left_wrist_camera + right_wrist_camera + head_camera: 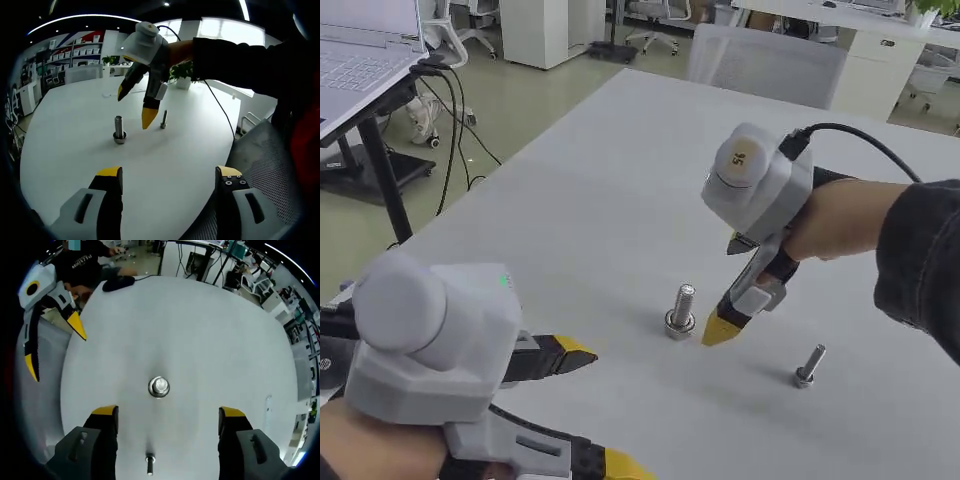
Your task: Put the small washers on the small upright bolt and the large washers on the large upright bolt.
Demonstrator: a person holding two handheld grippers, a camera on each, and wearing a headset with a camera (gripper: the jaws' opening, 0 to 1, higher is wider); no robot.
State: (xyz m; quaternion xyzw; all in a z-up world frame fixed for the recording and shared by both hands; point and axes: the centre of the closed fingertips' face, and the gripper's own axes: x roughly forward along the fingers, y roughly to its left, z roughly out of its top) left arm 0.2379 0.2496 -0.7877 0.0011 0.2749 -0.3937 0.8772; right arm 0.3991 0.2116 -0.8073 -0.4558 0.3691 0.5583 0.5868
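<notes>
steel large bolt [159, 386] just ahead of r gripper [168, 411] jaws, spread apart, empty, l gripper [169, 172] jaws apart too

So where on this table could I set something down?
Bare: the far half of the table beyond the large bolt, and the strip between that bolt and the left gripper. Crowded: around the large bolt, right gripper and small bolt.
</notes>
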